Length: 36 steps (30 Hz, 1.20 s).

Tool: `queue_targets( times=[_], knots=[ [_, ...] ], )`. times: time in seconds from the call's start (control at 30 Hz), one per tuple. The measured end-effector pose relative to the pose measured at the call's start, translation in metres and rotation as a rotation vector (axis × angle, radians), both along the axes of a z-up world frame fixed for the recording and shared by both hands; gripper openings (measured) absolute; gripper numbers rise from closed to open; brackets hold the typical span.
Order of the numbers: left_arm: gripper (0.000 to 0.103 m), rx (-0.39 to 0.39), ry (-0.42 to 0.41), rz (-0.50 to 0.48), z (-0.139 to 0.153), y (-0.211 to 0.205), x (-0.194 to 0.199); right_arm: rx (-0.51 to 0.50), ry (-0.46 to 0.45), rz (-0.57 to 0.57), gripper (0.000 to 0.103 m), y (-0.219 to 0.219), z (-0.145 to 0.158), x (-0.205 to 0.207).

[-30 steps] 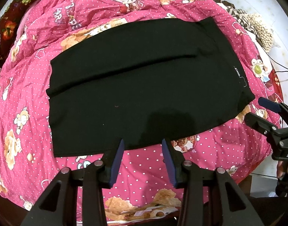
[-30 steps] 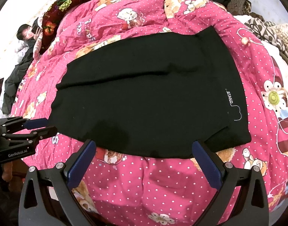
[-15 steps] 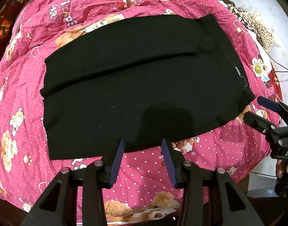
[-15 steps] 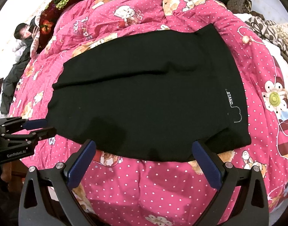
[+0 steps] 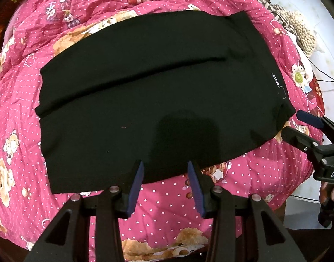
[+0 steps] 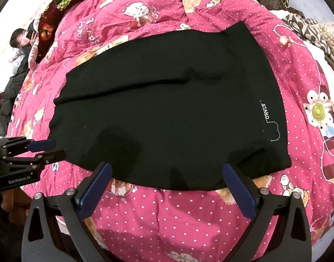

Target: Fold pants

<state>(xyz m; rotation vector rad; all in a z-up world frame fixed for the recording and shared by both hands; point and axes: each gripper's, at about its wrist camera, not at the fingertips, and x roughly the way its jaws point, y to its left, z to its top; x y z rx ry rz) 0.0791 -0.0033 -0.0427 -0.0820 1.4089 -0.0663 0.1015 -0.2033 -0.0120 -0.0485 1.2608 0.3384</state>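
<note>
Landmark: the pants (image 5: 149, 100) — black, already folded into a broad flat slab, lying across a pink dotted quilt (image 5: 249, 187) on a bed.
Pants detail: a long crease runs along the middle; the waist end with small white lettering (image 6: 265, 111) lies at the right, the leg ends at the left.
Left gripper (image 5: 164, 163): poised over the near edge of the pants, about midway along it; its blue pads stand apart with only the cloth edge and quilt showing between them — open, gripping nothing.
Right gripper (image 6: 167, 170): also above the near edge of the pants, toward the waist end; jaws spread wide, holding nothing, the hem visible between the tips.
Cross view: from the left wrist view the right gripper sits just beside the near waist corner of the pants; from the right wrist view the left gripper is just beside the near leg corner.
Hand (image 5: 330, 194): fingers wrapped on the right gripper's handle, to the right of the pants.
Beyond the pants: a person (image 6: 20, 43) lies at the far left edge of the quilt.
Right of the pants: patterned cloth (image 6: 315, 32) heaped past the quilt's edge.
</note>
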Motion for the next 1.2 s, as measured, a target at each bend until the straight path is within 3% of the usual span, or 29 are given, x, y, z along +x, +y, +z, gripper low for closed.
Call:
queue_targets(
  times=[0.27, 0.43, 0.8, 1.13, 1.2],
  knots=[
    [0.045, -0.016, 0.017, -0.016, -0.008, 0.001, 0.012, -0.016, 0.024, -0.019, 0.092, -0.002, -0.006, 0.007],
    [0.045, -0.027, 0.032, -0.006, -0.015, 0.005, 0.022, -0.026, 0.042, -0.016, 0.078, 0.001, -0.012, 0.015],
    [0.045, -0.048, 0.035, 0.036, -0.033, 0.029, 0.066, -0.06, 0.063, 0.033, 0.076, 0.016, -0.026, 0.053],
    [0.045, -0.018, -0.058, 0.097, -0.04, 0.097, 0.159, -0.061, 0.043, 0.141, 0.076, 0.03, -0.042, 0.151],
    [0.05, -0.003, -0.094, 0.096, -0.04, 0.113, 0.18, -0.058, 0.021, 0.174, 0.076, 0.036, -0.042, 0.175]
  ],
)
